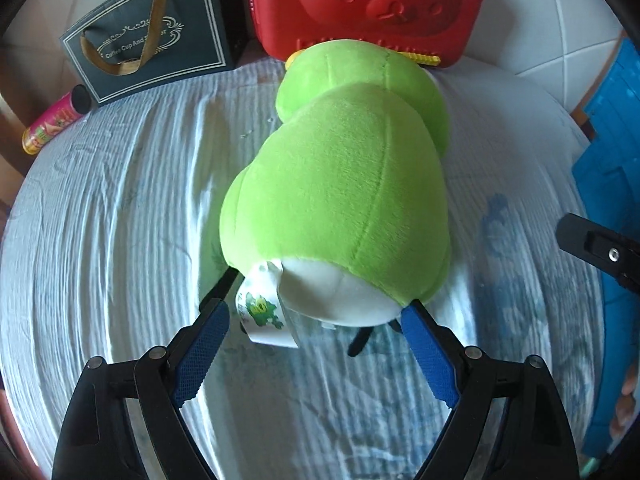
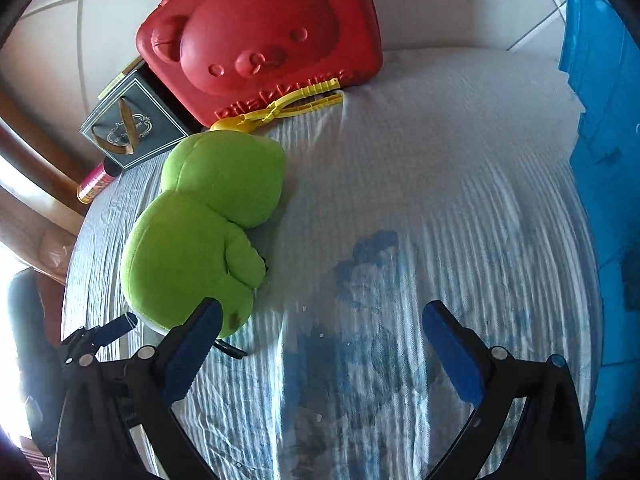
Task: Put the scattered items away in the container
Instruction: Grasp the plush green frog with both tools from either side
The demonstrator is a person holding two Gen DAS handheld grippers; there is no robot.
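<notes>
Plush frog (image 1: 344,184) on cloth (image 1: 120,240); bear case (image 1: 368,8) behind it.

Fuzzy plush frog (image 1: 340,184), glossy plastic case (image 1: 368,4)

My right hand-held gripper (image 2: 322,326) hangs wide open over the white cloth (image 2: 420,184); the green plush (image 2: 192,236) lies left, near the red case (image 2: 260,36).

You are in a home: a tabletop under a white crinkled cloth (image 2: 400,184), a green plush toy (image 1: 344,184) at its centre, a red bear-face case (image 1: 368,4) at 12 o'clock, tiled wall (image 2: 60,40) behind.
</notes>
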